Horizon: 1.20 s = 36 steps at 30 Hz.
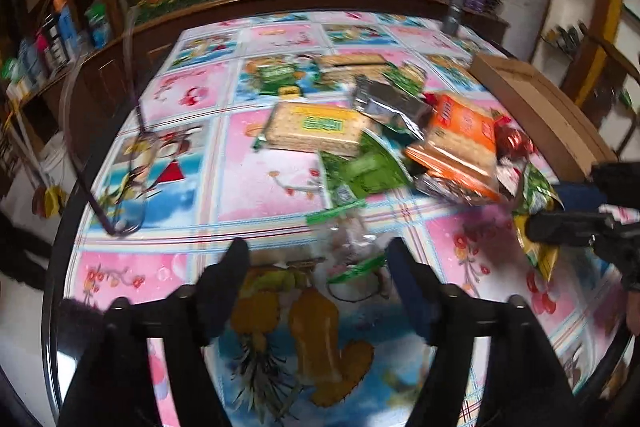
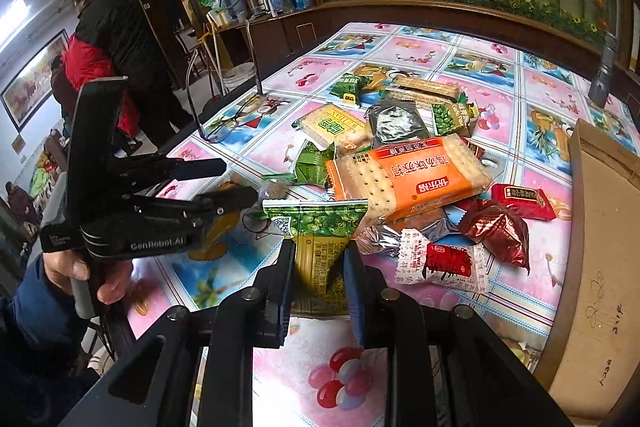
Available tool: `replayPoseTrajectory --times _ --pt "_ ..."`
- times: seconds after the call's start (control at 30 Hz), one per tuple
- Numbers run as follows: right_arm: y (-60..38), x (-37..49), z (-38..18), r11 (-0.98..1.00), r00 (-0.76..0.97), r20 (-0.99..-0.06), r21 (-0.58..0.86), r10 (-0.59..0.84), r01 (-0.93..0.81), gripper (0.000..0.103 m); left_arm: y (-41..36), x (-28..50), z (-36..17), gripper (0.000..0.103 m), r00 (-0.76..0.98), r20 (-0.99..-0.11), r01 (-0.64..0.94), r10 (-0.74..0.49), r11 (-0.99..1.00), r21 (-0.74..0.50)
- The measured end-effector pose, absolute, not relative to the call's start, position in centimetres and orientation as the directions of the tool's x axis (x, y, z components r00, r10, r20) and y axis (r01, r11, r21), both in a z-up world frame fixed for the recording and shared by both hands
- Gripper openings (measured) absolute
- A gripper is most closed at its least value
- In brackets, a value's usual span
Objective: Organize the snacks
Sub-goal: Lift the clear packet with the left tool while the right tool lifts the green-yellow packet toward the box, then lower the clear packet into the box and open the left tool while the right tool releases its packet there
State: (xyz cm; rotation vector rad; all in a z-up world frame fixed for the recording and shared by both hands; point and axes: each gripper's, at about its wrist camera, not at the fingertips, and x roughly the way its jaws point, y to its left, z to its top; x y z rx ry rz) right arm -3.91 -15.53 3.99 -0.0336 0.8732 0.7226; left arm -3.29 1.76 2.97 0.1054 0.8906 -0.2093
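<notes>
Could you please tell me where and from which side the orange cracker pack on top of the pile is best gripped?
I would grip the orange cracker pack across its short width, at the left end that juts free of the pile. It is a long, flat block lying tilted on other snacks, so its long sides give parallel faces. Come from above; the open left gripper is nearest, since the right gripper already holds a green pea packet.

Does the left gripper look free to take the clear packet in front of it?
Probably yes: the left gripper is open, and the clear packet lies between its fingers with nothing on top.
</notes>
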Motion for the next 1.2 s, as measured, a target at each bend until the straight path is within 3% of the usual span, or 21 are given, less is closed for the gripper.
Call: replayPoseTrajectory --times 0.17,0.23,0.27,0.4,0.57,0.8,1.0,1.2 --pt "-15.5 -3.9 3.9 0.767 0.425 -0.710 0.254 0.562 -0.590 0.026 1.2 -1.7 2.1 0.078 0.582 -0.802 0.184 -0.134 0.982 -0.031" --pt "-15.5 -3.8 3.9 0.766 0.426 -0.708 0.254 0.563 -0.590 0.026 0.8 -1.1 1.5 0.064 0.567 -0.816 0.166 -0.112 0.986 -0.020" --pt "-15.5 -3.8 4.0 0.766 0.427 -0.708 0.252 0.562 -0.591 0.026 0.6 -0.8 1.0 0.050 0.556 -0.826 0.161 -0.093 0.987 -0.002" --pt "-15.3 -3.5 4.1 0.769 0.433 -0.708 0.246 0.558 -0.590 0.026 0.9 -0.7 1.0 0.030 0.582 -0.809 0.141 -0.085 0.990 -0.002" --pt "-15.0 -2.2 4.9 0.783 0.462 -0.694 0.243 0.552 -0.572 0.026 1.7 -0.7 2.3 0.028 0.602 -0.788 0.119 -0.128 0.990 -0.071" --pt "-16.1 2.4 8.7 0.818 0.585 -0.587 0.277 0.560 -0.505 0.026 -1.0 2.8 7.0 0.028 0.693 -0.702 0.098 -0.161 0.987 -0.130" --pt "-20.7 5.4 6.6 0.841 0.626 -0.563 0.365 0.540 -0.398 0.026 -6.2 6.5 6.2 0.028 0.684 -0.682 0.160 -0.260 0.965 -0.207" --pt "-24.9 7.1 6.3 0.860 0.657 -0.565 0.418 0.499 -0.294 0.026 -7.6 5.6 5.7 0.028 0.707 -0.664 0.215 -0.244 0.968 -0.128"
